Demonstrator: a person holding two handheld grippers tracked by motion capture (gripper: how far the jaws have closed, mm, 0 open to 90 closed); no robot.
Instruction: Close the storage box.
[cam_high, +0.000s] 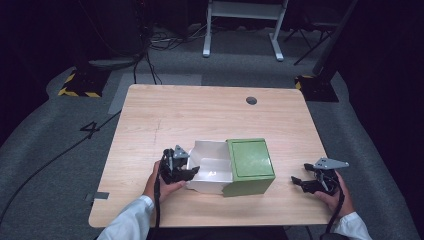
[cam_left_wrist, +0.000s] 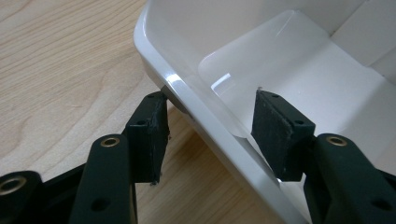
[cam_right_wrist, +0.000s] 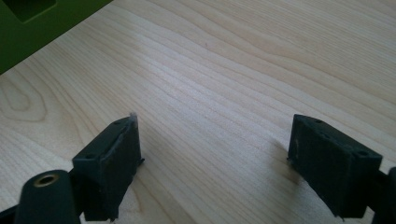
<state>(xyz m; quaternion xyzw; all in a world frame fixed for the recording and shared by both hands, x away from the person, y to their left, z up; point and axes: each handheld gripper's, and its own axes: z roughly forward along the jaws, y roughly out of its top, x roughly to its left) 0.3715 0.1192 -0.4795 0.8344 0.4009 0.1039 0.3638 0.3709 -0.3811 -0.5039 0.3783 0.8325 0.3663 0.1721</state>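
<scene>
Close the left claw (cam_left_wrist: 210, 135), now apart astride the white tray's (cam_high: 212, 167) rim at 9 o'clock, squarely before pulling from the green sleeve (cam_high: 250, 165); keep the right claw (cam_right_wrist: 215, 158) apart over the surface (cam_right_wrist: 243, 60).

My left gripper (cam_high: 190, 171) and my right gripper (cam_high: 298, 182) are both black, each topped with a grey three-cornered plate (cam_high: 330, 163) and trailing a black cable (cam_high: 157, 200). Up close the jaws are matte black blocks with small screw holes, on arms set with brass-ringed holes (cam_left_wrist: 110, 142). I wear white sleeves (cam_high: 131, 220) on both arms.
</scene>
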